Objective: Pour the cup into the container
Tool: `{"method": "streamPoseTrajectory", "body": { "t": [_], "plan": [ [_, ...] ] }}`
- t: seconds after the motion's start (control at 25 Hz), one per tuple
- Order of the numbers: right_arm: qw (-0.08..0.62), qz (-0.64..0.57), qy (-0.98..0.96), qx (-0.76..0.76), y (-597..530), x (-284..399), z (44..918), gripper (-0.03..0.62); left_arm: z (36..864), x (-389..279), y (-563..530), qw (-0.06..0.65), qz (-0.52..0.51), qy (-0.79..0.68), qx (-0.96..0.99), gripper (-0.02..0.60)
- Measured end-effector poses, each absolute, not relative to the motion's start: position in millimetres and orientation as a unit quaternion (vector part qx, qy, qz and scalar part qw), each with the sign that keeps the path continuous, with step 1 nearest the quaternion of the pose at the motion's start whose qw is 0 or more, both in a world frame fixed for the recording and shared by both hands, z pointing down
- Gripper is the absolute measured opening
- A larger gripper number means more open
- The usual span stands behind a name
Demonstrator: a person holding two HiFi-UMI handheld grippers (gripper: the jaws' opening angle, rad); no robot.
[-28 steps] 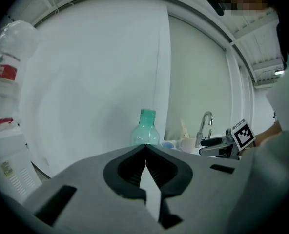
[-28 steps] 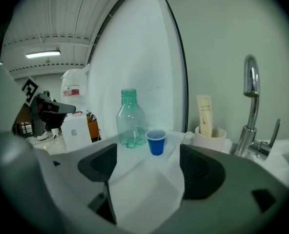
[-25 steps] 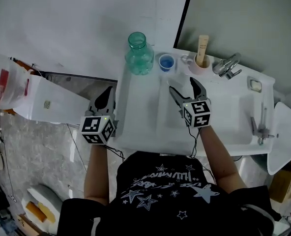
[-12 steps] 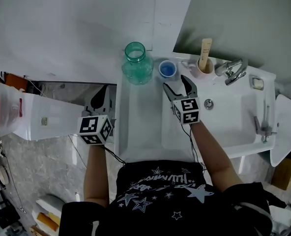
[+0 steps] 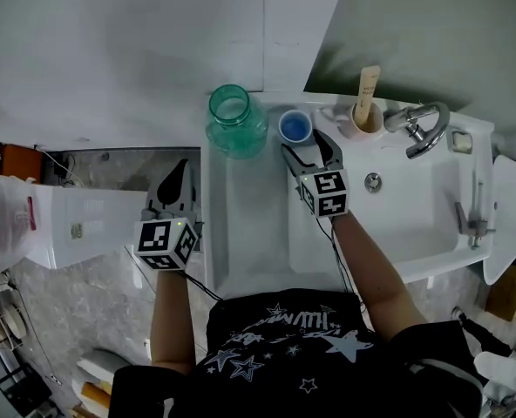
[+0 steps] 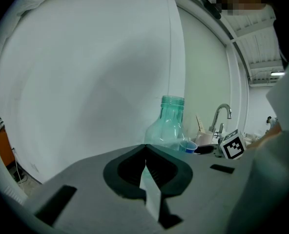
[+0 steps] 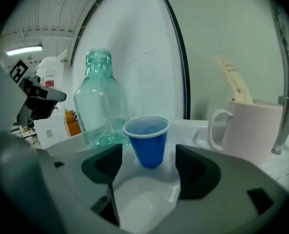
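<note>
While the left gripper (image 5: 179, 174) hangs clenched beside the white counter (image 5: 241, 233), the right gripper (image 5: 308, 149) is closing, empty, before the cup (image 5: 295, 126).

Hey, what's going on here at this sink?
A person stands at a white sink counter with tongs in each hand. The right tongs point at the small blue cup at the back, jaws closing, with the cup just ahead of them, not gripped. The clear teal bottle to pour into stands beside it. The left tongs hang shut, empty, off the counter's left edge.
</note>
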State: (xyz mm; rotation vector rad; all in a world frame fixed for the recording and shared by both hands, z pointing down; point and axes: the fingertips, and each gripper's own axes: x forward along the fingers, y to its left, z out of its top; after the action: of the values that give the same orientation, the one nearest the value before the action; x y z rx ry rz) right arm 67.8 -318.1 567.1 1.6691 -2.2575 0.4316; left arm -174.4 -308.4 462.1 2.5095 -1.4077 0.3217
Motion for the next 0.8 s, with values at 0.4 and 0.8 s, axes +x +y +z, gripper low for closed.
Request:
{"method": "streamPoseTrajectory", "body": {
  "t": [0.4, 0.8],
  "plan": [
    [0.16, 0.133, -0.784, 0.584, -336, 62, 573, 0.33, 473, -169, -311, 0.134, 0.116, -0.475, 0.862, 0.012],
    [0.168, 0.116, -0.787, 0.582, -346, 61, 573, 0.315, 477, -171, -310, 0.141, 0.118, -0.475, 0.861, 0.012]
  ]
}}
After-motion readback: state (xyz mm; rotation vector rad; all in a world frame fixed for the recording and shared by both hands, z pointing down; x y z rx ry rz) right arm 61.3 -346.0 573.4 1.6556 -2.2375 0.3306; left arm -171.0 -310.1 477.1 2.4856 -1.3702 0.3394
